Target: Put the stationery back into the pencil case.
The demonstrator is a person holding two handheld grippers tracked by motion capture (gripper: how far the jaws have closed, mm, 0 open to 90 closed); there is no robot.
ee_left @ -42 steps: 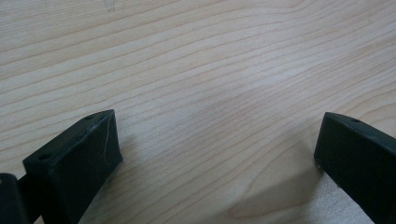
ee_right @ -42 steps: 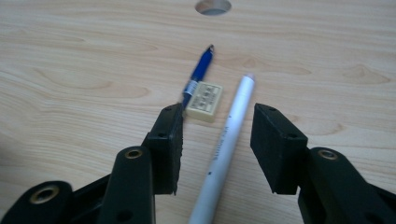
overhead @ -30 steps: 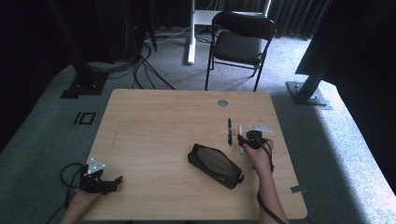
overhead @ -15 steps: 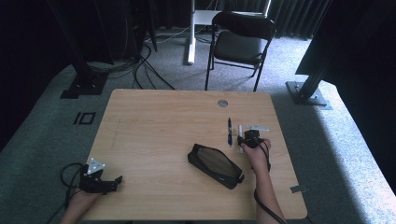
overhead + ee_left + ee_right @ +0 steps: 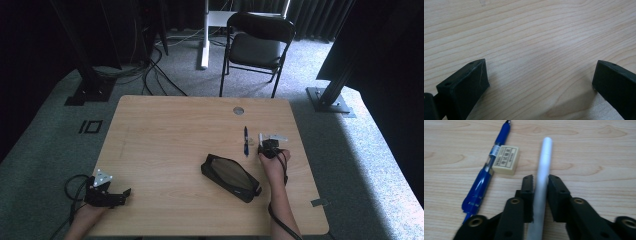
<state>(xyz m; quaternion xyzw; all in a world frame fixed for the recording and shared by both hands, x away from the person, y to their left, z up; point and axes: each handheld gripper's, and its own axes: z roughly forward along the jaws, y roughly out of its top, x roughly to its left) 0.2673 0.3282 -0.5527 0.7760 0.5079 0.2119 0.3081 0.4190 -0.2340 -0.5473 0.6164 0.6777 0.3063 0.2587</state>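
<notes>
At the near left corner of the table [image 5: 165, 130], the left gripper [image 5: 117, 194] is kept in place with its jaws spread wide over bare wood, nothing between them. Right of the black pencil case [image 5: 231, 176] and the blue pen [image 5: 485, 172] with an eraser [image 5: 506, 159] touching it, the right gripper [image 5: 541, 195] has just been closing and its jaws are now clamped on the white pen [image 5: 544, 165], which lies on the table's right part. Compared with a second ago, when that gripper was poised open over the pen, a grasp appears secured, so lifting toward the case is judged the next step.
</notes>
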